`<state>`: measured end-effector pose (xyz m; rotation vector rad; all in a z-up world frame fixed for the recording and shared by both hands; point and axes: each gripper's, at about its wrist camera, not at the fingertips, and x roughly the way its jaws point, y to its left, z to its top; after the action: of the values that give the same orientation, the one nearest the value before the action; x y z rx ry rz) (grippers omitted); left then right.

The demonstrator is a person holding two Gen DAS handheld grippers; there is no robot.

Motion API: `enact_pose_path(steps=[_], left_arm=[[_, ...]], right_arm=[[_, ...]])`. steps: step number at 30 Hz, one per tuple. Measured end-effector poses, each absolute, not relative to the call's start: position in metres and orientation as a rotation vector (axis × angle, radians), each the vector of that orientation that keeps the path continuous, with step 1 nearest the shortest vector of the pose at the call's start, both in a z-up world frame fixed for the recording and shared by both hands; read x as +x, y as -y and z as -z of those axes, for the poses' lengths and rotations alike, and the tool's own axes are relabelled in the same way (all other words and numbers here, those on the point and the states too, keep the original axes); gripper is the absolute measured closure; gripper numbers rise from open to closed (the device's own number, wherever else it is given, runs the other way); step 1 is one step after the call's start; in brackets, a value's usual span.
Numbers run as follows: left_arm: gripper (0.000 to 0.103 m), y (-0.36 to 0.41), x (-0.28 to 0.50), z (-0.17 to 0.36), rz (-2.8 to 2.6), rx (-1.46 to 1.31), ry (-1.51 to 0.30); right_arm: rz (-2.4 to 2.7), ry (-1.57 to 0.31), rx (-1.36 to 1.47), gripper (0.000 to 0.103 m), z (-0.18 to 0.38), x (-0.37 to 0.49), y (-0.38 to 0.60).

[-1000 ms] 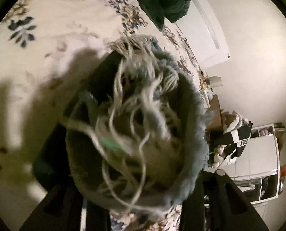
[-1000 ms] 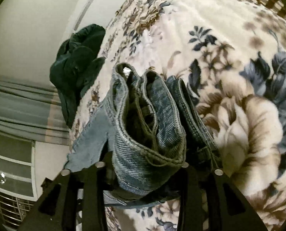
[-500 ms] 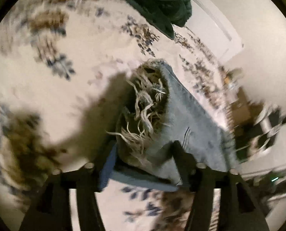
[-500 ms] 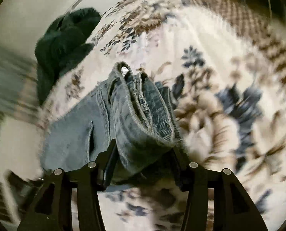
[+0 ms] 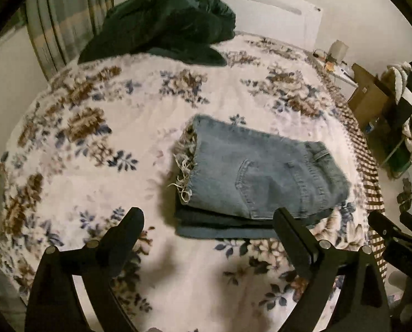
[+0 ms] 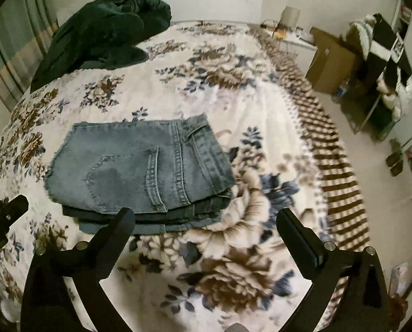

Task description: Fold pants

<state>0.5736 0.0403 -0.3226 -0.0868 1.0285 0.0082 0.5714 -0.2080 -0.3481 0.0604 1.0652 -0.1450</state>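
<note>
Your left tongs [image 5: 208, 222] stand spread wide with nothing between the fingers, held above the floral bedspread [image 5: 95, 166] just short of the near edge of the jeans [image 5: 255, 174]. Your right tongs [image 6: 206, 221] are likewise wide apart and hold nothing; their left finger [image 6: 114, 229] overlaps the near edge of the jeans [image 6: 139, 166] in view, contact not determinable. The jeans lie folded in a flat stack on the bed, back pocket uppermost, frayed hem [image 5: 185, 166] at the left end, waistband at the right. A dark green garment [image 5: 161, 25] is heaped at the far side of the bed, well apart from the jeans.
</note>
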Motion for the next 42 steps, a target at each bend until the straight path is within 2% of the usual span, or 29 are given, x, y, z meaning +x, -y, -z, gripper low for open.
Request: enact_pose_path(steps=[14,21,28,29,42], left_arm=[[0.008,-0.010,0.453,0.158,-0.048,-0.045,-0.836],[0.008,0.007,0.377,0.101,-0.037,-0.047,-0.769],[0.007,0.016,0.316,0.067,-0.033,-0.044,-0.725],[0.001,0.016,0.310,0.064,-0.035,-0.040,-0.723],[0.000,-0.002,0.276,0.044,-0.028,-0.013,-0.693]], right_arm=[[0.096,-0.882,0.065,0.000,0.168,0.442,0.219],[0.060,-0.786,0.071,0.000,0.083,0.347,0.226],[0.031,-0.725,0.056,0.000,0.023,0.267,0.231],[0.033,-0.720,0.048,0.000,0.017,0.256,0.231],[0.050,-0.715,0.034,0.000,-0.024,0.201,0.210]])
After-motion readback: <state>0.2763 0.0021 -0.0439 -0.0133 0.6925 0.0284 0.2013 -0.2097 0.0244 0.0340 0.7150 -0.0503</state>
